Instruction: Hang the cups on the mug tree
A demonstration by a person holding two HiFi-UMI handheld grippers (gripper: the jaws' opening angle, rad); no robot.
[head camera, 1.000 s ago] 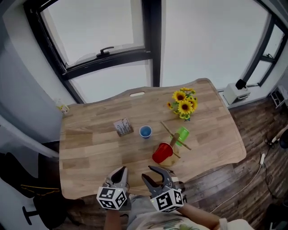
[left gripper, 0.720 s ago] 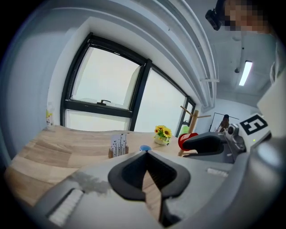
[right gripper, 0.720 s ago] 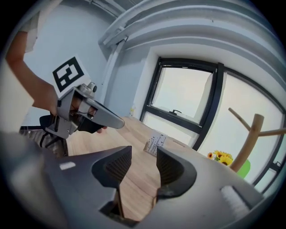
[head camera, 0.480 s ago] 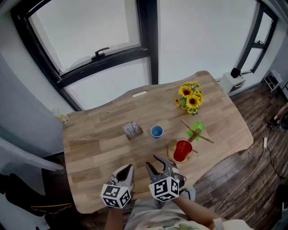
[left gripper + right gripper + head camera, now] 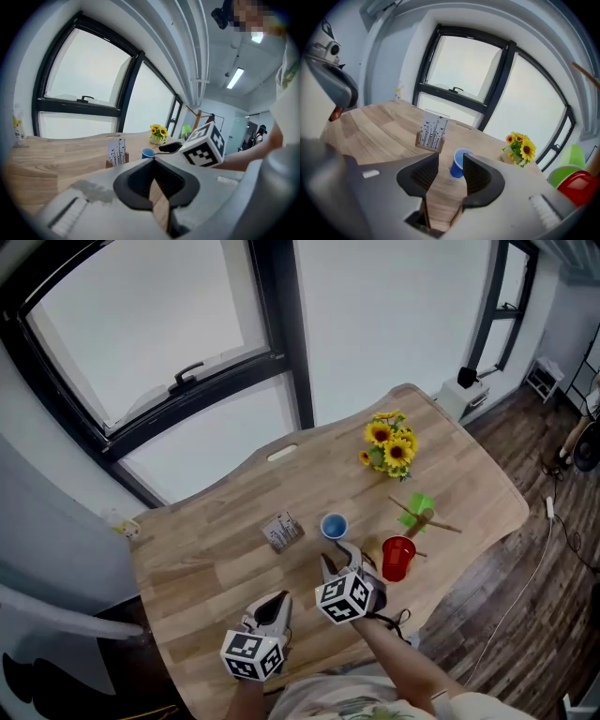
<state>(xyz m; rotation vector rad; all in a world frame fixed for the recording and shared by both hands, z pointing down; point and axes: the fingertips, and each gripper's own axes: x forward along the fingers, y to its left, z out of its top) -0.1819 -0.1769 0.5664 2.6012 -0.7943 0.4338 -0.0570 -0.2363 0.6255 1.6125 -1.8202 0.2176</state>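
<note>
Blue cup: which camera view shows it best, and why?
Right gripper view: the blue cup looms nearest, rim and side visible, just ahead of the open jaws. Head view shows it small from above; left gripper view, a distant sliver.

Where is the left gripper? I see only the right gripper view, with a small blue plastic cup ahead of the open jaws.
Observer: In the head view the left gripper is close to the near edge of the wooden table. It is nearer the person than the right gripper and to its left.
Operator: Does it hold anything?
Observer: No. In the left gripper view its jaws are together, with nothing between them.
Operator: And the mug tree?
Observer: The wooden mug tree stands to the right of the small blue plastic cup. A green plastic cup is on it. A red plastic cup is against its near side, but I cannot tell whether that one hangs on a peg.
</note>
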